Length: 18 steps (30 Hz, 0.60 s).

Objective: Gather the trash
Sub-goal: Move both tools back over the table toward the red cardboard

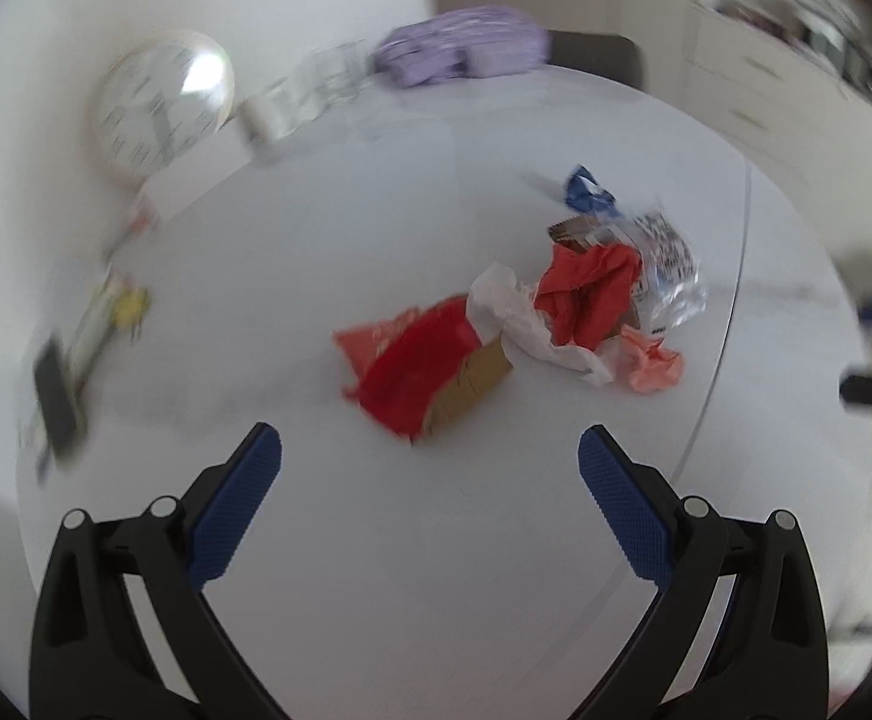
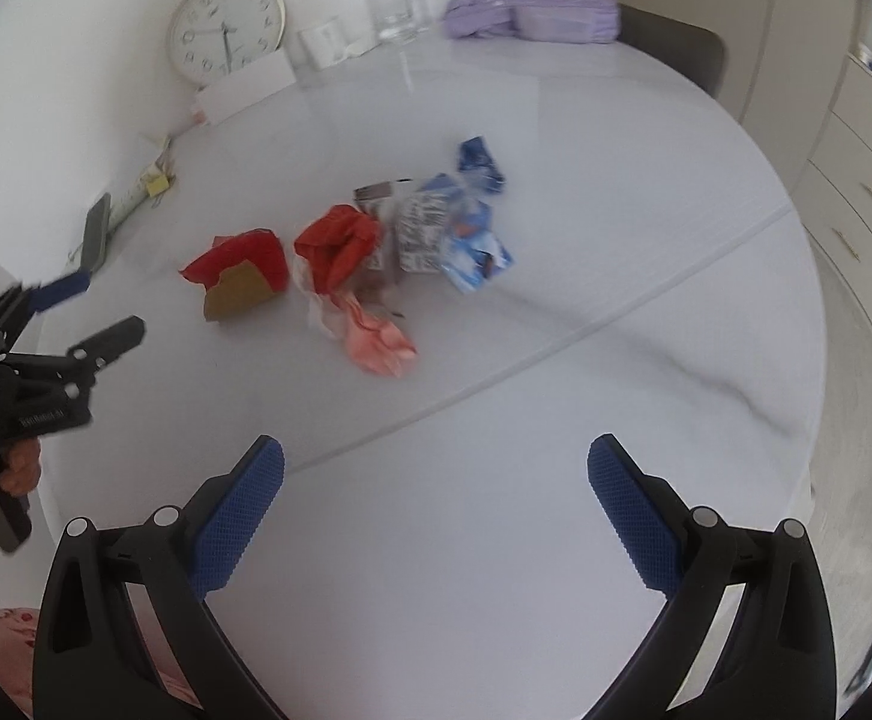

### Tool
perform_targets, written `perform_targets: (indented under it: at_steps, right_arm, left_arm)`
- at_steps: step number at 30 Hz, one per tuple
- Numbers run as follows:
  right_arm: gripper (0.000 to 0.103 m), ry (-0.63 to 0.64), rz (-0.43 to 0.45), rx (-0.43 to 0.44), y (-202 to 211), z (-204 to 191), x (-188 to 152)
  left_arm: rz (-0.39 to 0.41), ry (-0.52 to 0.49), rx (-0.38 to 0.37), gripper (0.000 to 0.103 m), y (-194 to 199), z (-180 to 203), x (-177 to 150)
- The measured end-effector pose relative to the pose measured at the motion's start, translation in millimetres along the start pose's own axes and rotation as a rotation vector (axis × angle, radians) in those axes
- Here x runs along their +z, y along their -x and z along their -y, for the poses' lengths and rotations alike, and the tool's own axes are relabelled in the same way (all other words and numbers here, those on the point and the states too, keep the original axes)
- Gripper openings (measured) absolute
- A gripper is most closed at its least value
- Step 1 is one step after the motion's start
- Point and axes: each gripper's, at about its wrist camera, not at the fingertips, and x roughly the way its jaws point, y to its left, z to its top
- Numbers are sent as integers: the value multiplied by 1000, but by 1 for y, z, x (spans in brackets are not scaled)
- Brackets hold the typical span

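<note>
Trash point(image 1: 556, 312) untouched; both claws point(image 1: 429, 456) point(image 2: 436, 462) wide apart, empty.

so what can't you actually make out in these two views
- Left wrist view: motion blur smears the clock face and the glassware; no reading possible.
- Print on the clear wrapper: too small and soft in both views.
- Whatever lies under the red crumpled wrapper: hidden by the pile.
- Right gripper in the left wrist view: only a dark blur at the right edge.
- Any trash bin: not in either view.
</note>
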Motion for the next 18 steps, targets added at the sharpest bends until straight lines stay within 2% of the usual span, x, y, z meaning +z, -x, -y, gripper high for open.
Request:
perform_targets:
  at_steps: [2,4,9,12,18]
  right_arm:
    - [101,23,-36,-7,-12,-6,13]
    - [101,37,-61,-15,-18,-6,20]
    - [101,34,-123,-63,-37,-4,35]
    - [101,-32,-143,-73,-44,-1,37]
    - [101,-164,-163,-92,-48,6,26]
  left_arm:
    - [24,-149,4,95,-12,3,7]
    - [40,-246,-7,95,-22,2,14]
    - [35,-505,-101,95,-53,-2,34]
    - [4,-611,-176,95,-76,-2,42]
    - [-35,-695,-287,95,-103,1,44]
